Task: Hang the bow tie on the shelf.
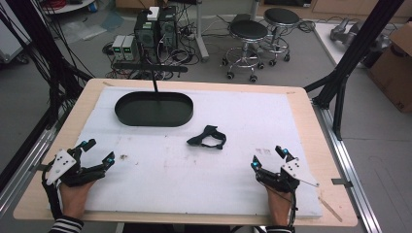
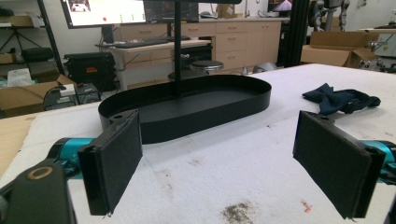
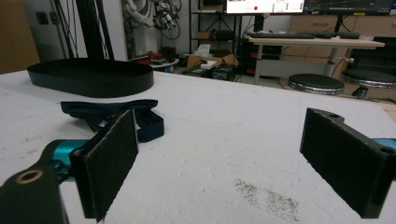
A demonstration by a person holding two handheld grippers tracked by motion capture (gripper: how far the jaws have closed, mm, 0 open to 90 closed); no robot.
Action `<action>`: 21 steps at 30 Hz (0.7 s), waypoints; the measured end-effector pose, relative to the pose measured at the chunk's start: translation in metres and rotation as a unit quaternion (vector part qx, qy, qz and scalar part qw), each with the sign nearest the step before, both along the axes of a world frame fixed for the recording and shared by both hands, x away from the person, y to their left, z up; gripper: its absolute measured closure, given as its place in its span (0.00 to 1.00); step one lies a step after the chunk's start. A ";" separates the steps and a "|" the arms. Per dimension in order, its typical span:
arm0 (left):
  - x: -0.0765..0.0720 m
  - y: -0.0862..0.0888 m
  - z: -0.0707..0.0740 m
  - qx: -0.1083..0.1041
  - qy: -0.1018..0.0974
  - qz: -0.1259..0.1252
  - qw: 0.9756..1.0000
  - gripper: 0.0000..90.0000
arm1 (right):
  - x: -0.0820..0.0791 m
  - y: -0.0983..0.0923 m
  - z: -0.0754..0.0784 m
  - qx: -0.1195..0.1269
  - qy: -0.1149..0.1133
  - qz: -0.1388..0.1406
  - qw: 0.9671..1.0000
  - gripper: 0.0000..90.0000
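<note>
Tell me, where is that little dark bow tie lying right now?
In the high view the bow tie lies near the middle of the white mat, just in front and right of the black oval tray, apart from both grippers.

Both black tongs (image 1: 98,151) (image 1: 267,155) carry teal fittings, grey three-cornered plates and flat felt-like pads (image 2: 114,163).

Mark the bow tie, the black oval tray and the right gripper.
bow tie (image 1: 207,137): high view, on the knot at its middle.
black oval tray (image 1: 122,118): high view, on its near wall.
right gripper (image 1: 266,157): high view, midway between its two open fingertips.
</note>
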State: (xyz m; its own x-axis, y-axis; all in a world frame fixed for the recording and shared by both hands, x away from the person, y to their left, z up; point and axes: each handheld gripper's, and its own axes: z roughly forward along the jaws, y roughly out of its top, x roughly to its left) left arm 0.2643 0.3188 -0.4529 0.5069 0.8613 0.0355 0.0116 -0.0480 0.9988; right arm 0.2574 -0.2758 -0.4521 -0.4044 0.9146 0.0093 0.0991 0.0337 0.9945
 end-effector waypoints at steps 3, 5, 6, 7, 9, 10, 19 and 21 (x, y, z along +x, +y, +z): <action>0.001 0.000 0.000 0.000 0.003 0.000 1.000 0.18 | -0.001 0.000 0.000 0.004 0.001 0.000 1.000 0.12; 0.001 0.001 0.000 -0.004 0.004 0.000 1.000 0.18 | 0.000 -0.001 0.000 0.002 -0.002 -0.001 1.000 0.12; 0.001 0.001 0.000 -0.003 0.003 -0.001 1.000 0.18 | -0.001 0.000 0.000 0.002 -0.001 -0.001 1.000 0.12; 0.001 0.002 0.000 -0.004 0.003 -0.001 1.000 0.18 | -0.001 0.000 0.000 0.001 -0.001 -0.001 1.000 0.12; 0.001 0.001 0.000 -0.003 0.004 0.000 1.000 0.18 | -0.001 0.000 0.000 0.000 -0.003 -0.001 1.000 0.12; 0.001 0.001 0.000 -0.003 0.003 0.000 1.000 0.18 | -0.001 0.000 0.000 -0.001 -0.003 -0.001 1.000 0.12; 0.001 0.000 0.000 0.000 0.003 0.000 1.000 0.18 | -0.001 0.000 0.000 0.002 -0.001 -0.001 1.000 0.12; 0.000 0.001 0.000 0.001 0.002 0.000 1.000 0.18 | -0.001 0.000 0.000 0.003 -0.001 0.000 1.000 0.12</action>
